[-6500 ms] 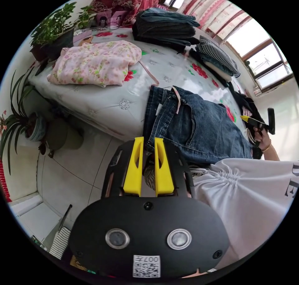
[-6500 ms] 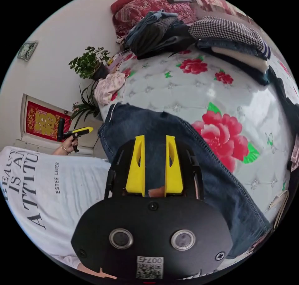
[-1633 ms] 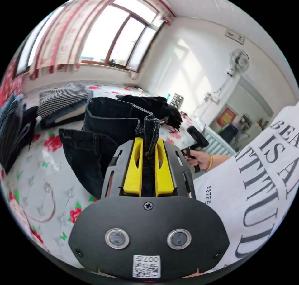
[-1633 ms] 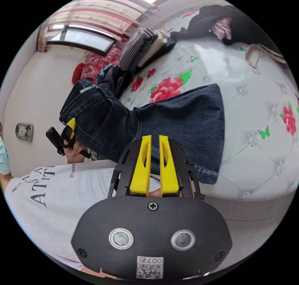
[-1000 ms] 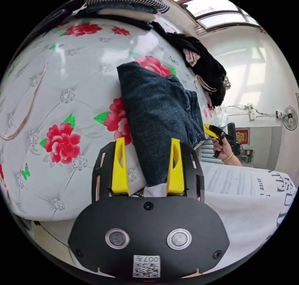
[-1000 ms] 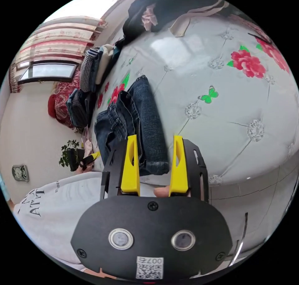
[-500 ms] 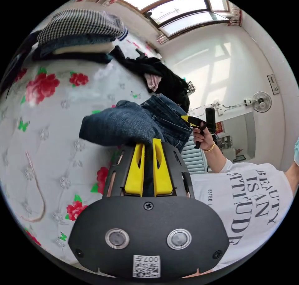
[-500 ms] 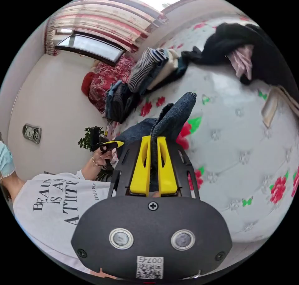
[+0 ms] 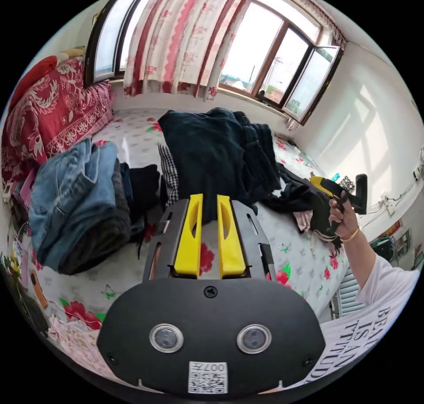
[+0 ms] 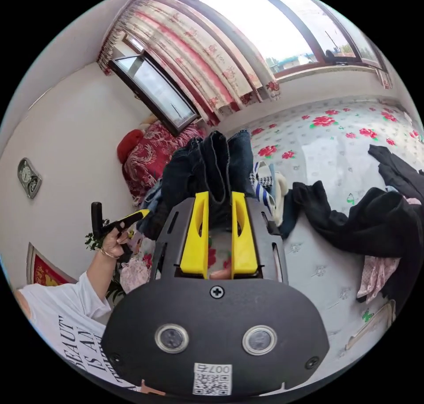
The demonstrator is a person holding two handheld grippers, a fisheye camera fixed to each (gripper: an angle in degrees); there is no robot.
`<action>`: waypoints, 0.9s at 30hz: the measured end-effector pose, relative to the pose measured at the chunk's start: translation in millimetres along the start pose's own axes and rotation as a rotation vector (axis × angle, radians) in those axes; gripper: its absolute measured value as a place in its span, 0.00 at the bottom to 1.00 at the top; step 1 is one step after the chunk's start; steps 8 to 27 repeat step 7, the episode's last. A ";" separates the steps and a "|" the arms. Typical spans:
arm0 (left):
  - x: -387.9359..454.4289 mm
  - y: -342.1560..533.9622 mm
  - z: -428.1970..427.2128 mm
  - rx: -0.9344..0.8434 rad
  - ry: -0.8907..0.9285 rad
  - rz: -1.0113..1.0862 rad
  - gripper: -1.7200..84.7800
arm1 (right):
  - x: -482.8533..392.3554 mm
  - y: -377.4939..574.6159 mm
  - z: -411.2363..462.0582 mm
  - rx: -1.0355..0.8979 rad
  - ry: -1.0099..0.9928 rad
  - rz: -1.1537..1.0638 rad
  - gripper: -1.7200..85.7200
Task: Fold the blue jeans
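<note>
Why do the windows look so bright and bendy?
In the left gripper view the wooden-framed windows are washed out by daylight and the fisheye lens curves their frames. In the right gripper view the big window is also blown white, and the shiny flowered bed cover shows glare.

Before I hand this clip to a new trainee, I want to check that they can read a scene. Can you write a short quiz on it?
1. In the left gripper view, what lies left of the folded dark blue denim jeans?
2. True or false: the jeans lie on the floor.
3. In the right gripper view, what is to the right of the jeans? A: a loose heap of black clothes. B: a wooden chair. C: a stack of books.

Key
1. A pile of light blue denim.
2. False. They are up over the white flowered bedspread.
3. A.
</note>
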State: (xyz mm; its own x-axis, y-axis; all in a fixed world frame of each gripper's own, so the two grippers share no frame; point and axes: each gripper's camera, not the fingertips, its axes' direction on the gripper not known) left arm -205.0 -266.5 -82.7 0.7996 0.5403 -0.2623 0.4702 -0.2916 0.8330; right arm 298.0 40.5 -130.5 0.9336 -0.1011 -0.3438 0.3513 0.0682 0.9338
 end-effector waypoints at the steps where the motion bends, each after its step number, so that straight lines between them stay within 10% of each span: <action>1: -2.6 19.5 17.5 -0.042 0.006 -0.005 0.09 | 25.1 29.4 20.2 -0.060 0.027 0.011 0.08; 7: 11.9 207.7 118.7 -0.389 -0.052 -0.058 0.09 | 173.4 126.5 -23.6 -0.181 0.521 0.073 0.12; 27: 11.9 207.7 118.7 -0.389 -0.052 -0.058 0.09 | 173.4 126.5 -23.6 -0.181 0.521 0.073 0.12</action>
